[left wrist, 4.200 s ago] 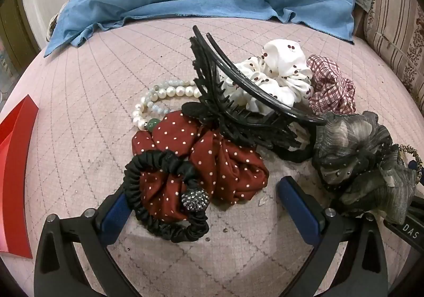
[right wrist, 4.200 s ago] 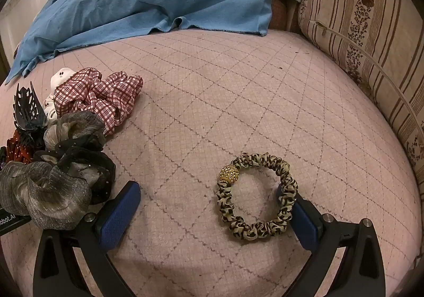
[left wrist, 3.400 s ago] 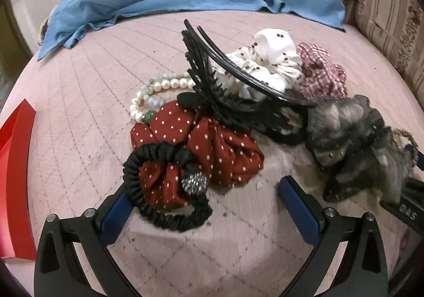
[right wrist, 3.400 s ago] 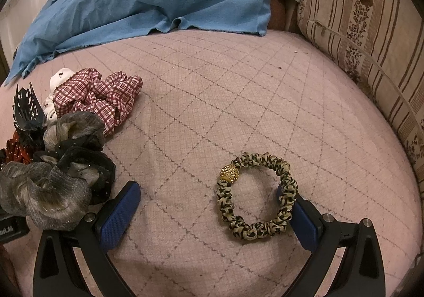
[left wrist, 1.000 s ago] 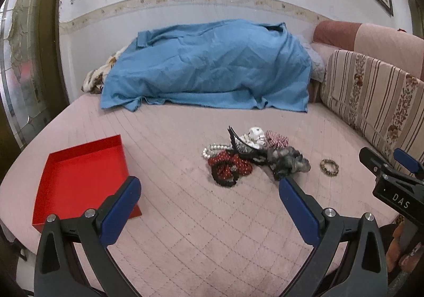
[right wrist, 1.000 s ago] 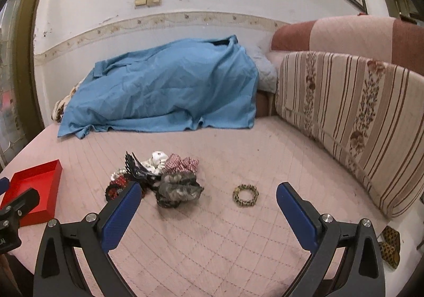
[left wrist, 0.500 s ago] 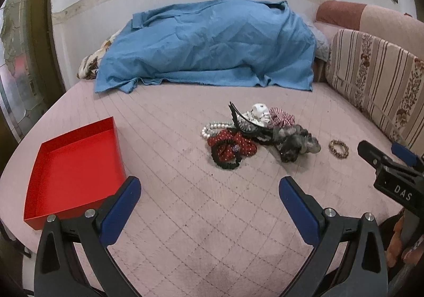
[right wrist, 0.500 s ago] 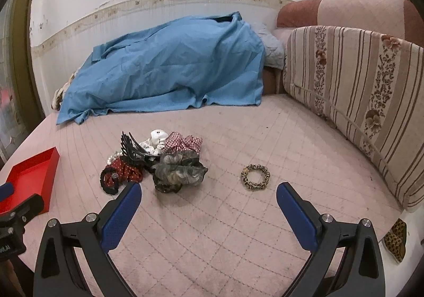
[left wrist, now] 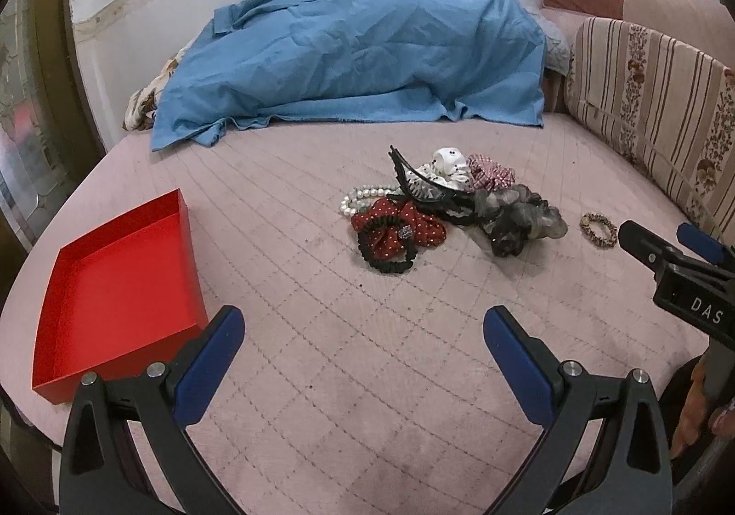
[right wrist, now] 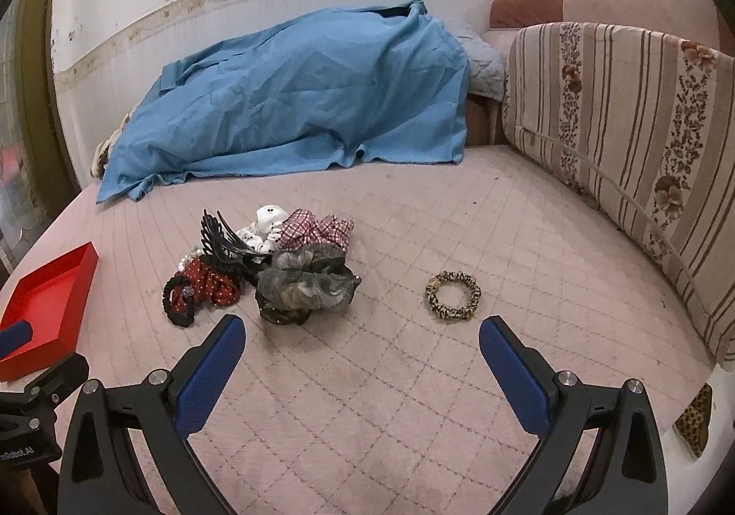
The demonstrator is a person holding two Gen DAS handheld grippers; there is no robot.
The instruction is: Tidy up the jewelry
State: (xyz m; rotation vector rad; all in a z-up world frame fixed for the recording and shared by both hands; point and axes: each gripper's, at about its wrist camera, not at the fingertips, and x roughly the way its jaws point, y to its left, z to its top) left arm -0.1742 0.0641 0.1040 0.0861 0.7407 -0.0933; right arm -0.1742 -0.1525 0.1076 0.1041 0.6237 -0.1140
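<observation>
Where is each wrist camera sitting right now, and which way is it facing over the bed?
Left wrist: behind the open left gripper, above the bed's near edge, facing the accessory pile, with the red tray to its left; the right gripper's tips show at the right edge.
Right wrist: behind the open right gripper, facing the leopard scrunchie and striped cushion; part of the left gripper shows lower left.
Shared: pile, tray, scrunchie, blue sheet.

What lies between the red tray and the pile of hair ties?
Nothing: in the left wrist view only bare pink quilted mattress separates the red tray from the pile.
</observation>
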